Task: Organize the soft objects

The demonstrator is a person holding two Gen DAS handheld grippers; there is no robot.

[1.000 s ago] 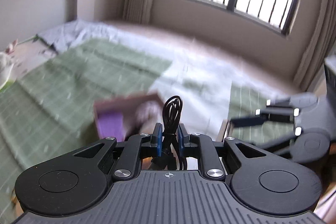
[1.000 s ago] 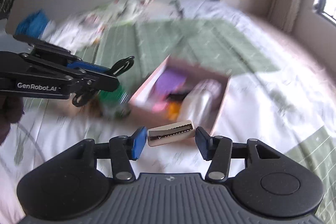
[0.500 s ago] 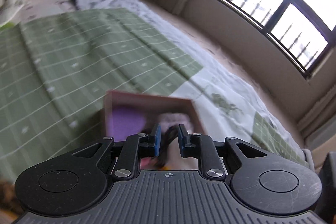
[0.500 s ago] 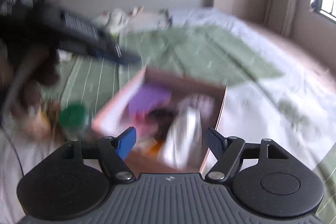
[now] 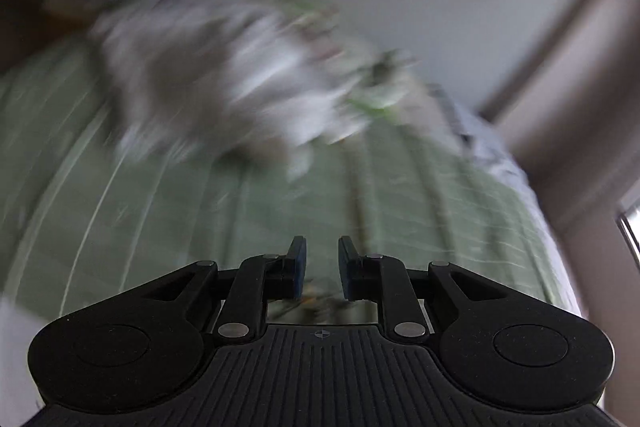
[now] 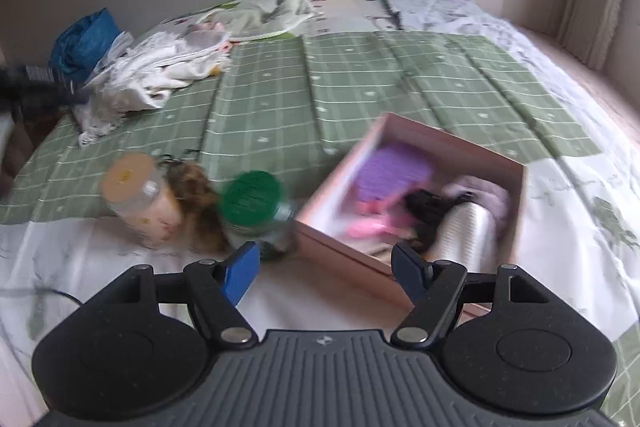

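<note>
A pink cardboard box (image 6: 452, 143) lies on the bed. It holds a purple pad (image 6: 394, 173), a pink item (image 6: 368, 227), a black cable bundle (image 6: 426, 205), a lilac cloth (image 6: 484, 189) and a ridged silver-white object (image 6: 464, 231). My right gripper (image 6: 324, 259) hovers just before the box's near left corner, jaws wide open and empty. A brown furry thing (image 6: 196, 191) lies left of the box between two jars. My left gripper (image 5: 322, 251) shows a narrow gap with nothing in it. It points over the green blanket (image 5: 240, 211) toward a blurred white cloth heap (image 5: 224, 79).
A green-lidded jar (image 6: 252, 199) and an orange-lidded jar (image 6: 136, 195) stand left of the box. White cloths (image 6: 148, 71) and a blue bag (image 6: 84, 41) are piled at the bed's far left. A dark blurred shape (image 6: 36, 87) enters at the left edge. A curtain hangs at the right.
My left gripper no longer holds the black cable and has swung away from the box toward the cloth heap. My right gripper opened, dropped its beige piece, and shifted left.
</note>
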